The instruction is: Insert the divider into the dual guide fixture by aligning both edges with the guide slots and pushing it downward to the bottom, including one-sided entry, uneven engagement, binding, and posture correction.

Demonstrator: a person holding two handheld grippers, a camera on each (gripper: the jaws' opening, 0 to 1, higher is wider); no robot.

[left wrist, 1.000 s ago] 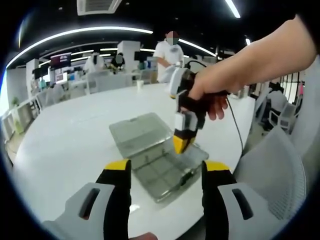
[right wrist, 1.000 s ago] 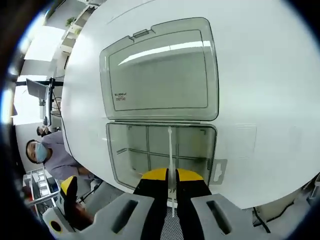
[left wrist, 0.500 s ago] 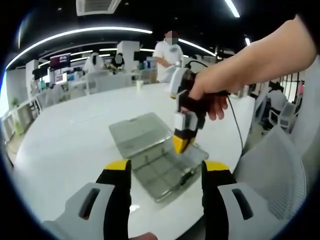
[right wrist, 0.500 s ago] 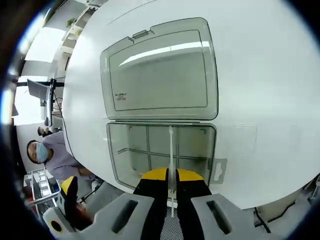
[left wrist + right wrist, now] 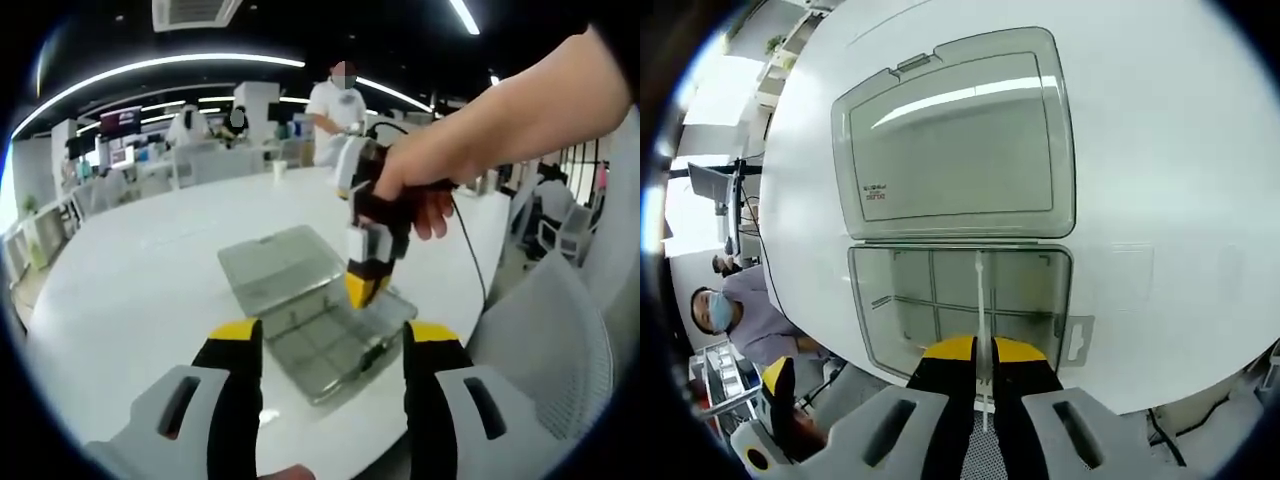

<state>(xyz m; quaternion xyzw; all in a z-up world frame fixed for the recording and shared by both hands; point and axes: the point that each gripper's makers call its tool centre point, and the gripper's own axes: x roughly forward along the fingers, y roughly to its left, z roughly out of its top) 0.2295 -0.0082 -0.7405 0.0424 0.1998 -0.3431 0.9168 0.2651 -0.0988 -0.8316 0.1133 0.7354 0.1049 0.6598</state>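
A clear plastic compartment box lies open on the white table, its lid folded flat beyond it. My right gripper is shut on a thin clear divider, held edge-on over the box's tray between its guide slots. In the left gripper view the same box sits ahead, and the right gripper, held by a hand, points down into the tray. My left gripper stands open near the table's front edge, short of the box, with nothing between its fingers.
The round white table has free room left of and beyond the box. A grey mesh chair stands at the right. A cable trails from the right gripper. People stand at desks in the far office; a person sits beyond the table edge.
The right gripper view has shifted slightly, so the box and lid sit a little higher and to the left. The left gripper has not moved.
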